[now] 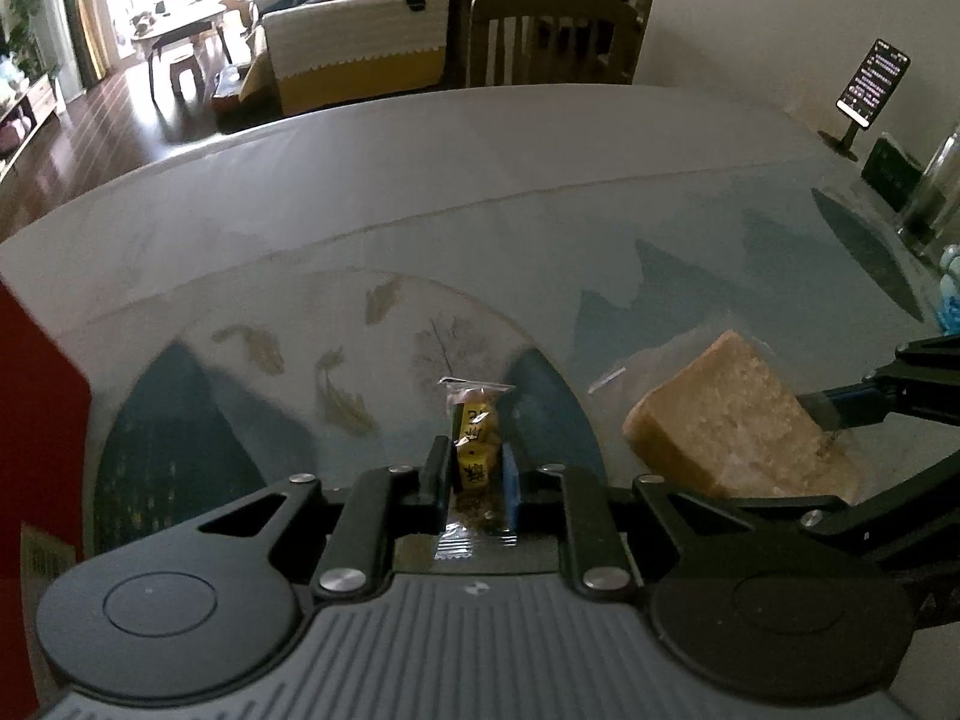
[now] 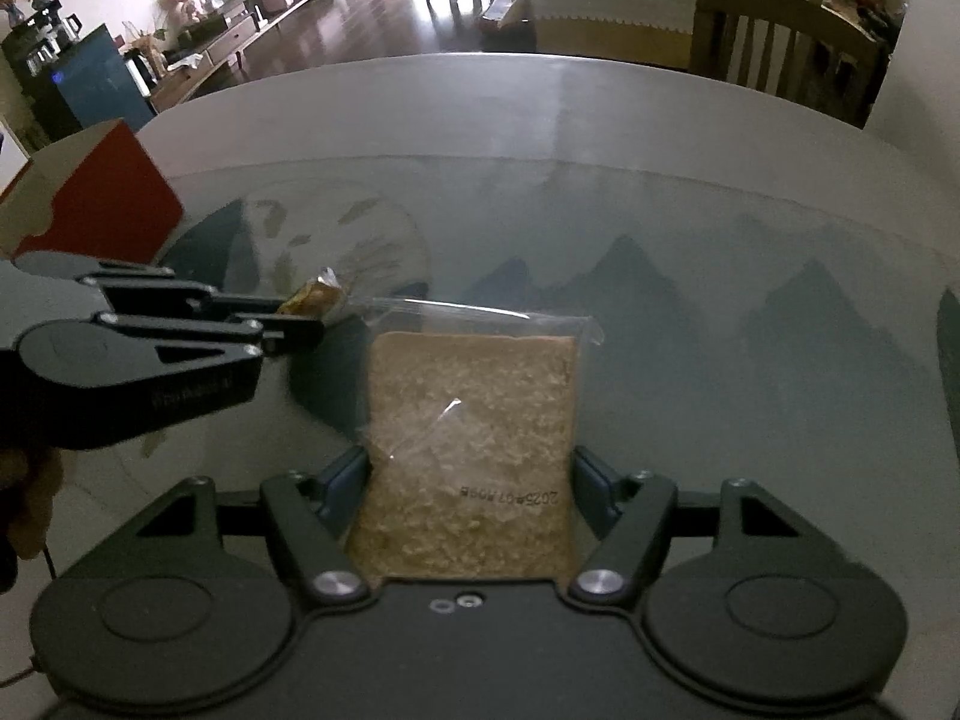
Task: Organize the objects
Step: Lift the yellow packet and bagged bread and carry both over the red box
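Observation:
My left gripper (image 1: 474, 468) is shut on a small snack packet (image 1: 474, 450) with a yellow label, held above the table. In the right wrist view that same gripper (image 2: 300, 318) reaches in from the left with the packet (image 2: 315, 297) at its tip. My right gripper (image 2: 471, 474) is shut on a slice of bread in a clear bag (image 2: 471, 450), with a fingertip (image 2: 348, 474) pressed against each side. From the left wrist view the bagged bread (image 1: 732, 420) sits to the right, with a right gripper finger (image 1: 840, 405) touching it.
A red box (image 2: 102, 198) stands at the left of the table (image 2: 660, 150); its side (image 1: 36, 420) also fills the left wrist view's left edge. A phone on a stand (image 1: 870, 84), a dark box (image 1: 891, 171) and a glass jar (image 1: 936, 192) sit at the far right. A wooden chair (image 1: 552, 36) stands behind the table.

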Demonstrator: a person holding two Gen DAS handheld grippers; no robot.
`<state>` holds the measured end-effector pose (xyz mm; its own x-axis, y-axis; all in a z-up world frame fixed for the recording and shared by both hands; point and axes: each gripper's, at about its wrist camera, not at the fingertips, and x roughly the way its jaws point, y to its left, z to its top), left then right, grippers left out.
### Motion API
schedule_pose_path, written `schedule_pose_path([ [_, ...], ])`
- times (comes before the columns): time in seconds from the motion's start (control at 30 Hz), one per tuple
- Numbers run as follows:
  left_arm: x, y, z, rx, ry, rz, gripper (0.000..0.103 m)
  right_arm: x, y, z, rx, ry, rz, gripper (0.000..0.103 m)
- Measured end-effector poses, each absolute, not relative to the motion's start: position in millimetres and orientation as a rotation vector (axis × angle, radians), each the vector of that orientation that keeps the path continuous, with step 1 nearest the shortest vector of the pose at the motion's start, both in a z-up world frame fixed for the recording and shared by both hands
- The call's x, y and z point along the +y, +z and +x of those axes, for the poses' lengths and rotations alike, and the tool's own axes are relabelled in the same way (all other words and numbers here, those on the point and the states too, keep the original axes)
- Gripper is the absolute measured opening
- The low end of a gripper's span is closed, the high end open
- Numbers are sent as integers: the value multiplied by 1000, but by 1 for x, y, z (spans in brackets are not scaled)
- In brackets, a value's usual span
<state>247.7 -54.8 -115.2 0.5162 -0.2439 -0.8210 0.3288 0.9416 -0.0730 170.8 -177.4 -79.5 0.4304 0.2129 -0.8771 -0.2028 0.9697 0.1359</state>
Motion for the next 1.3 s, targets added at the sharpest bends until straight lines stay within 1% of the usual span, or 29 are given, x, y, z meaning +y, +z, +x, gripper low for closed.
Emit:
schedule_pose_path([
  [0.47,-41,-83,174,951,-301,-17,16,-172,-45,116,1076,321,18,70],
  [0.73,-23,-59,142,929,-277,-61,16,-150,-22,98,1046,353,-18,70],
  [1.0,15,-38,125,895,-288,-85,16,-114,2,94,998,366,-44,70],
  [1.3,86,-17,121,850,-289,-72,16,-44,21,98,969,380,-76,70],
])
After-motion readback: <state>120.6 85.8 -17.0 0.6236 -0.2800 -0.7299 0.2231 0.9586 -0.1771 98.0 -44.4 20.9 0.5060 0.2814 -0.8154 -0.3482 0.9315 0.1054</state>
